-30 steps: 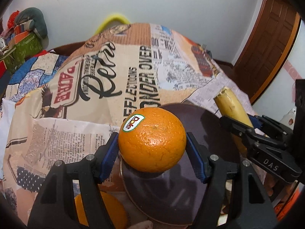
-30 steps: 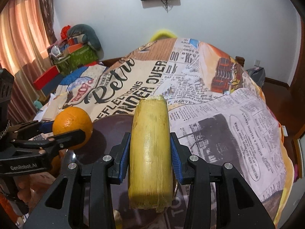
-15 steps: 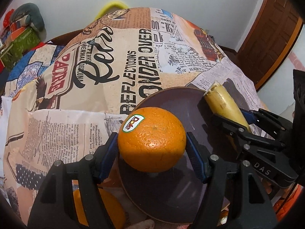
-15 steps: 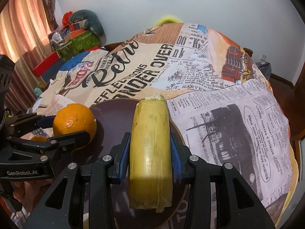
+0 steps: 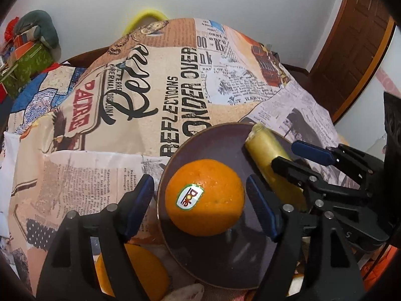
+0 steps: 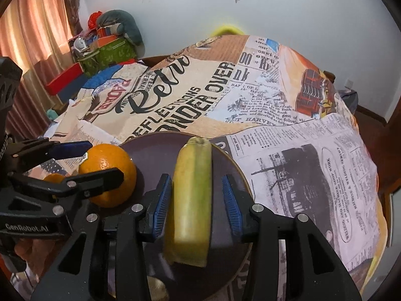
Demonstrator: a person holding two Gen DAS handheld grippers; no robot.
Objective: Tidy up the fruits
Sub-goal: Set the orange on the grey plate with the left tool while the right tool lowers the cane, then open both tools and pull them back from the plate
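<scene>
An orange (image 5: 204,197) with a Dole sticker rests on the dark round plate (image 5: 220,140); it also shows in the right wrist view (image 6: 107,173). My left gripper (image 5: 200,205) is open, its blue pads standing off either side of the orange. A yellow banana piece (image 6: 191,200) lies on the plate (image 6: 155,148); it also shows in the left wrist view (image 5: 268,150). My right gripper (image 6: 198,205) is open around it, pads apart from its sides.
A second orange (image 5: 140,271) lies below the plate's near left edge. The table wears a newspaper-print cloth (image 6: 288,115). Boxes and bags (image 6: 105,47) pile at the far left. A wooden door (image 5: 351,57) is at the right.
Both grippers lowered onto the plate and opened. The orange and the banana piece were let go and now rest on the plate.
</scene>
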